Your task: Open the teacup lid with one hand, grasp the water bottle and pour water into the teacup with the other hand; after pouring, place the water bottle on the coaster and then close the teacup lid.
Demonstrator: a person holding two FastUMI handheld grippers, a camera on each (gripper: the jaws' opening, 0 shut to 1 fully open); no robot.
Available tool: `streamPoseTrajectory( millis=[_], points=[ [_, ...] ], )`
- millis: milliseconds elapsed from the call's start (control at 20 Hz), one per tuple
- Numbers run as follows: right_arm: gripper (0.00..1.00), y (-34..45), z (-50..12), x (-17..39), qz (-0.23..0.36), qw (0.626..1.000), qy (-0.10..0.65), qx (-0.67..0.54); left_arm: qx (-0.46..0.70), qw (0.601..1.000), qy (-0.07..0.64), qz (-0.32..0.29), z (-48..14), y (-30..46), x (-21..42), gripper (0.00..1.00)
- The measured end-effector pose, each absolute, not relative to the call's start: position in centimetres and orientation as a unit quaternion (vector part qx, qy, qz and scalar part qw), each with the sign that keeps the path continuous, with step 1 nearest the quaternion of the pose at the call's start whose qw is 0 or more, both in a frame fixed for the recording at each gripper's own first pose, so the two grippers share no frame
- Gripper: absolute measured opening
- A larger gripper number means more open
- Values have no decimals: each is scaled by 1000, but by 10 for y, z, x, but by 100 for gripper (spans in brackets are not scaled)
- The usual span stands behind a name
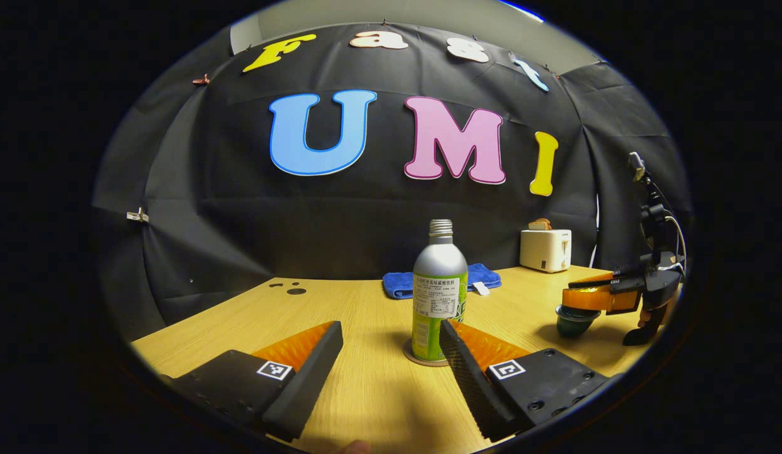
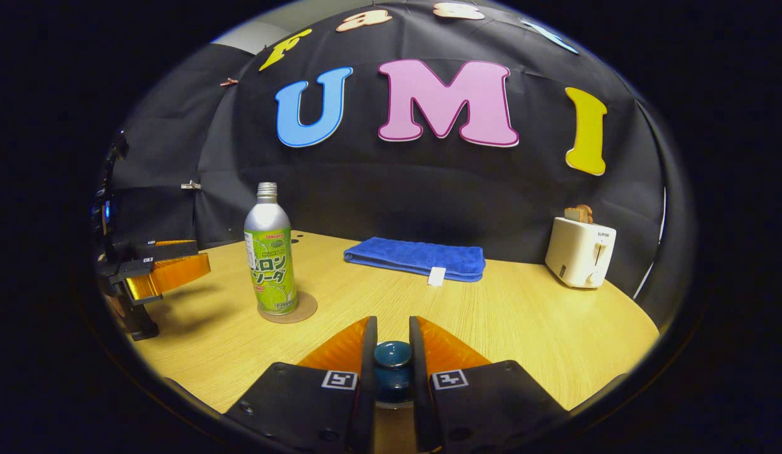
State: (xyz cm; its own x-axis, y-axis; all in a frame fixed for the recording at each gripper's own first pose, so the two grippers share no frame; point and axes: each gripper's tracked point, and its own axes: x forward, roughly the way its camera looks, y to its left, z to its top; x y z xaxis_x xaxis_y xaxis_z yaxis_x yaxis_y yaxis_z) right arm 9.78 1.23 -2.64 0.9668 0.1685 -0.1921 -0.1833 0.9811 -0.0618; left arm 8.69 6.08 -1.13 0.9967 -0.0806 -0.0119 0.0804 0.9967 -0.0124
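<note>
Hiding teacup (image 2: 392, 378) sides: right gripper (image 2: 392, 372) fingers (image 2: 367, 359).

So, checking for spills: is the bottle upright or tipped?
Upright: the bottle stands on the coaster, neck up, between the open left gripper's fingers, not yet gripped.

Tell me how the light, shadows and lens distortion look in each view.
Left gripper view: fisheye bends the table edge; the bottle is sharp with a soft sheen on its shoulder; a dark shadow lies under the right gripper. Right gripper view: even light, sharp towel and toaster; the left gripper casts a shadow on the table.
</note>
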Motion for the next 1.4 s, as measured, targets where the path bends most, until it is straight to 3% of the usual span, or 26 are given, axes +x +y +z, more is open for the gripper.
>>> streamPoseTrajectory(
  millis=[250,300,350,400,450,600,650,700,1050,1200,1400],
  points=[
    [31,11,-30,102,88,990,110,-32,-6,999,6,-40,-11,61,87,97],
    [26,10,-30,102,88,989,112,-30,-6,999,6,-40,-12,61,87,97],
    [32,10,-31,101,89,989,114,-27,-6,999,6,-38,-12,61,87,97],
    [29,11,-31,100,90,989,115,-24,-6,999,7,-36,-11,62,87,97],
    [35,10,-31,99,90,989,114,-21,-6,999,7,-34,-12,63,86,98],
    [39,6,-22,94,87,992,92,-8,-7,1000,7,-28,-11,62,83,98],
    [43,4,-17,91,84,993,79,-4,-6,1000,8,-25,-11,62,81,98],
    [53,1,-13,87,80,995,65,-3,-7,1000,8,-24,-11,61,79,98],
    [76,-8,3,63,69,998,5,3,-7,1000,8,-9,-11,47,70,97],
    [95,-15,4,55,47,999,6,-1,-7,1000,8,-9,-10,35,68,97],
    [100,-18,5,41,27,1000,3,-1,-7,1000,7,-6,-9,20,66,97]
  ],
)
